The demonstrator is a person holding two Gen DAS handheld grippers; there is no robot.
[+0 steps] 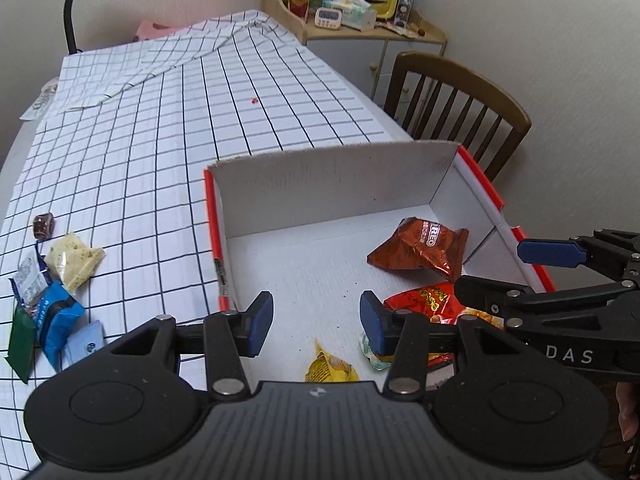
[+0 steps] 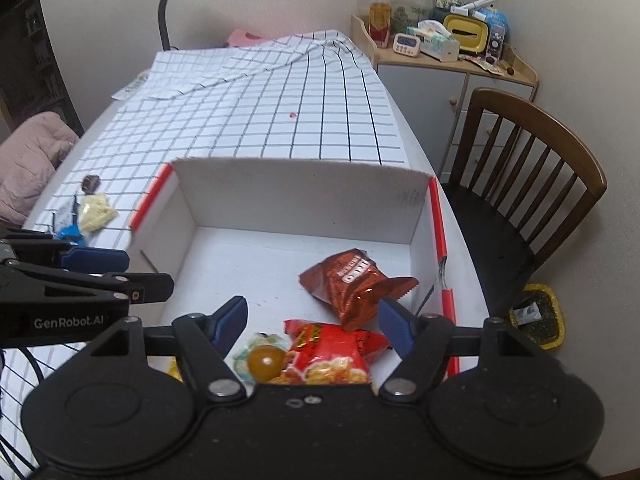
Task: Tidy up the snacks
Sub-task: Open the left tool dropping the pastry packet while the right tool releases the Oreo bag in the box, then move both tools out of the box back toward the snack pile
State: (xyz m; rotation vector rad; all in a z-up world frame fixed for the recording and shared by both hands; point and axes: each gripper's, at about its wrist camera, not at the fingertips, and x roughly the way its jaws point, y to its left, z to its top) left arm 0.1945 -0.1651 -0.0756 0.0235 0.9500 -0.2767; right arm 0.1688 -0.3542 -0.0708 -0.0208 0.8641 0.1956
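Observation:
A white cardboard box [image 1: 332, 184] with red edges sits on the checked tablecloth; it also shows in the right wrist view [image 2: 300, 196]. Inside lie a brown Oreo packet [image 1: 420, 248] [image 2: 352, 280], a red snack bag [image 1: 428, 300] [image 2: 328, 352], a yellow packet [image 1: 332, 368] and a round amber sweet [image 2: 266, 360]. My left gripper [image 1: 316, 326] is open and empty above the box's near floor. My right gripper [image 2: 312, 326] is open and empty above the red bag. Loose snacks lie left of the box: a cream packet [image 1: 74, 260] [image 2: 96, 210], a blue packet [image 1: 56, 320], a green packet [image 1: 22, 344], a small brown sweet [image 1: 43, 225] [image 2: 90, 182].
A wooden chair [image 2: 532, 184] stands right of the table. A cabinet [image 2: 448, 76] with clutter is at the back right. A desk lamp [image 2: 176, 0] stands at the table's far end. A yellow bin [image 2: 540, 320] is on the floor.

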